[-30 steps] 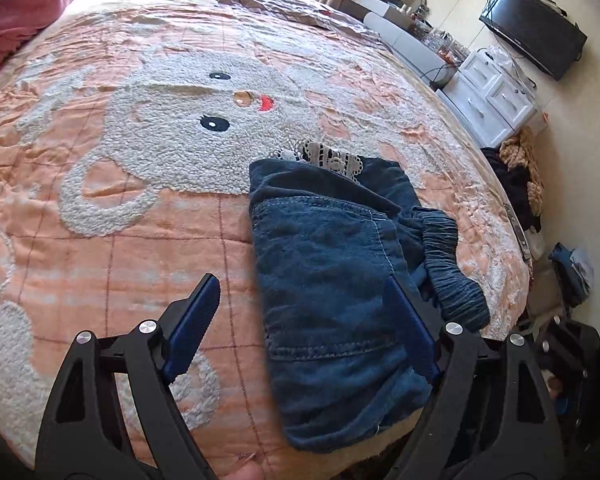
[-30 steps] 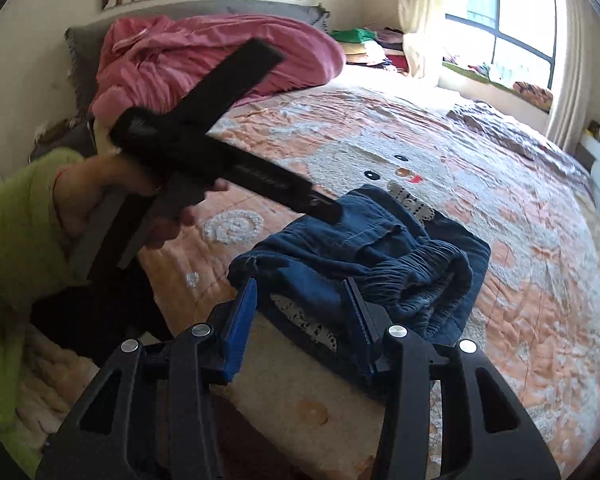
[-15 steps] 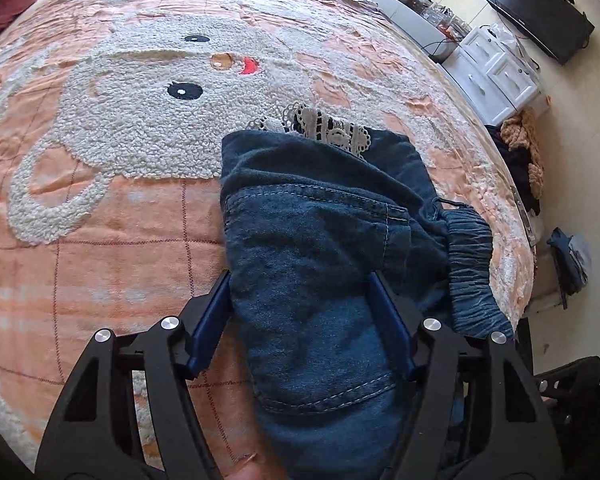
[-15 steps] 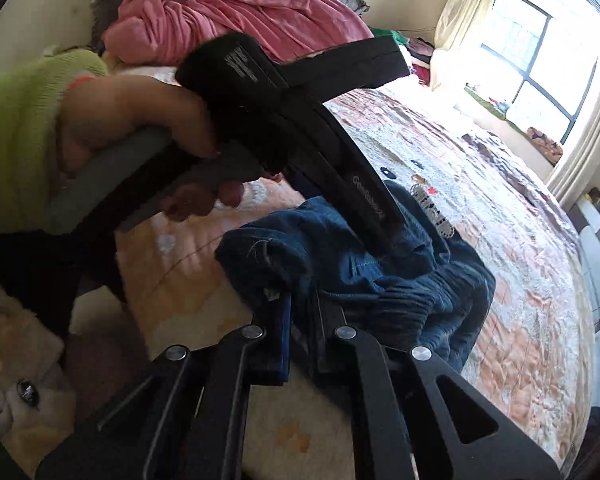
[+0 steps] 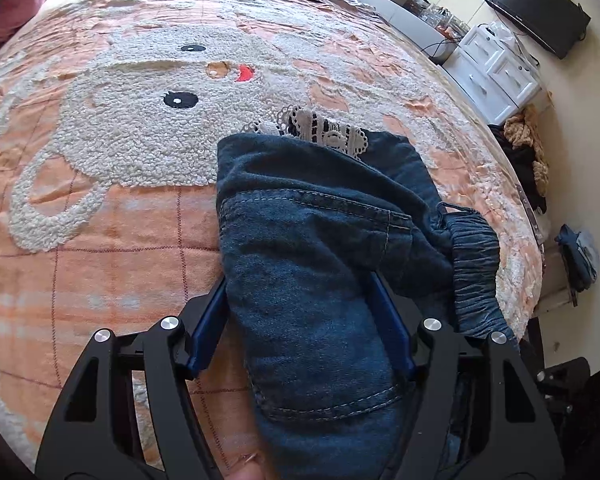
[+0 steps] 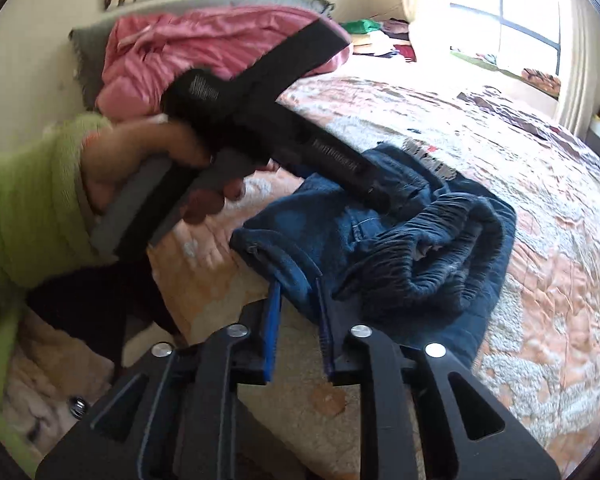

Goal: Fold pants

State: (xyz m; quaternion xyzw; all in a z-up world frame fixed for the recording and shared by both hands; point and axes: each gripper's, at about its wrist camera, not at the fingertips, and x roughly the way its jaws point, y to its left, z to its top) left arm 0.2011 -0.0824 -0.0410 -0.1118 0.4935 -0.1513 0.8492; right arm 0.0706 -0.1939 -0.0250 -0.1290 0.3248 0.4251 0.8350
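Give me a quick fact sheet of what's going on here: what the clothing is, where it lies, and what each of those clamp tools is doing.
garment: dark blue denim pants, folded into a bundle, lace trim showing at the far end
surface: peach bedspread with a fluffy animal face
left gripper: straddles the folded pants, a blue pad at each side
right gripper: jaws opening, a fold of the pants' near edge between them
person: hand in a green sleeve holds the left gripper's handle
background: pink bedding near the headboard
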